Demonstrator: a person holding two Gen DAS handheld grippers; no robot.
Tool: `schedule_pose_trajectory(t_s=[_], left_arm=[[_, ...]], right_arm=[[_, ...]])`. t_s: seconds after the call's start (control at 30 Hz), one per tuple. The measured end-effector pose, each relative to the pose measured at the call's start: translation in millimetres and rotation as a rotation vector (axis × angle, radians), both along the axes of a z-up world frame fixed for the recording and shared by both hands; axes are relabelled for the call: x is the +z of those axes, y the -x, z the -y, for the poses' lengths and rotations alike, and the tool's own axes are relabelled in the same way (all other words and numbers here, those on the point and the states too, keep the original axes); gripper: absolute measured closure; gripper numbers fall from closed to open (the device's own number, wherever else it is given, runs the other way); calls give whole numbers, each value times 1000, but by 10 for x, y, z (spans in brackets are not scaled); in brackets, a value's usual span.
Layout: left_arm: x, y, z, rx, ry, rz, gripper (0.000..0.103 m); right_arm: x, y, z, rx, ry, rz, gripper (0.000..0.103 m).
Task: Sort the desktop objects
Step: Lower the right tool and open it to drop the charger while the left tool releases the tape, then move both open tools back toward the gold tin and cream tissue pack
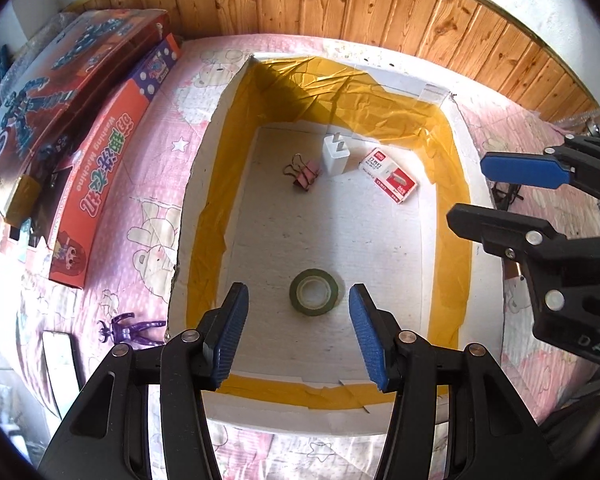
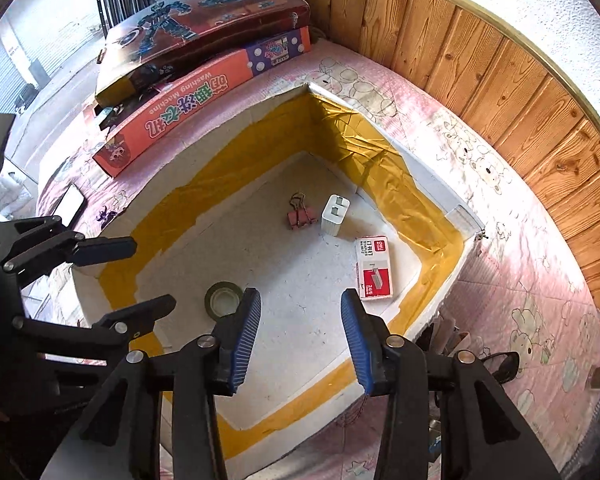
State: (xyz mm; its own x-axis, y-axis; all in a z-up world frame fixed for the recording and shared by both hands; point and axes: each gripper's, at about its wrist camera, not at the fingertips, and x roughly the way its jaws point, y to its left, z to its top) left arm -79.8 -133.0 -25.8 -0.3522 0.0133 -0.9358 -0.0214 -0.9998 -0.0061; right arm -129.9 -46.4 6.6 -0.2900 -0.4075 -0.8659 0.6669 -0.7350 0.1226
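The left tool point(image 1: 298, 332) hangs with its jaws wide and empty over the near end of the white foam box point(image 1: 480, 248), and the green tape roll point(image 1: 314, 292) lies flat on the box floor directly ahead of it, centred in the gap between the blue pads. A round roll has no long axis to line up with, so the jaws could close across it from any side. The right tool point(image 2: 300, 340) is also spread wide and holds nothing; from its camera the tape roll point(image 2: 223, 299) sits off to its left, just beside its left pad, so I judge the left tool the nearer and better placed of the two.

Toward the far end of the box from the roll lie a pink binder clip point(image 1: 305, 176), a white charger plug point(image 1: 335, 156) and a red-and-white staple box point(image 1: 388, 174), all well apart from the roll. The box walls are lined with yellow tape.

The box rests on a surface covered by a pink cartoon-print cloth point(image 1: 148, 216). Left of the box lie an orange toy carton point(image 1: 100, 176), a robot-printed box point(image 1: 60, 80) on top of it, and a small purple figure point(image 1: 130, 330). Wooden panelling point(image 1: 380, 4) backs the scene.
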Motion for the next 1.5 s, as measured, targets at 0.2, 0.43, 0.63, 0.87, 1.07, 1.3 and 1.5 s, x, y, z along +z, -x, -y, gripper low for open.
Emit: schedule_pose_trajectory(t_s=[0.2,0.43,0.63,0.87,1.07,1.3,1.5], left_arm=[[145,-162,-113,-7,12,-54,48],[384,-430,-372,-51,-14,-144,48],[631,-599,-752,-118,-45,-265,48],[595,-661,-1424,-283,-151,-244,48],[277,-537,-1902,-302,-157,-158,48],[-115,-261,-2148,-270,-236,-69,48],[-680,-121,-2513,-270,-180,-15,48]], right_arm=[[199,-416,-350,-21,138,-61,55],[260,-905,-834,-79,353,-192,55],[389,-1140,-1338,-132,575,-209,55],[334,-1236,-2033,-291,668,-229,47],[-396,-953,-2446,-524,464,-77,46],[-1099,-676,-2577,-605,214,26,46],[-1581,-464,-2631,-572,46,75,36]])
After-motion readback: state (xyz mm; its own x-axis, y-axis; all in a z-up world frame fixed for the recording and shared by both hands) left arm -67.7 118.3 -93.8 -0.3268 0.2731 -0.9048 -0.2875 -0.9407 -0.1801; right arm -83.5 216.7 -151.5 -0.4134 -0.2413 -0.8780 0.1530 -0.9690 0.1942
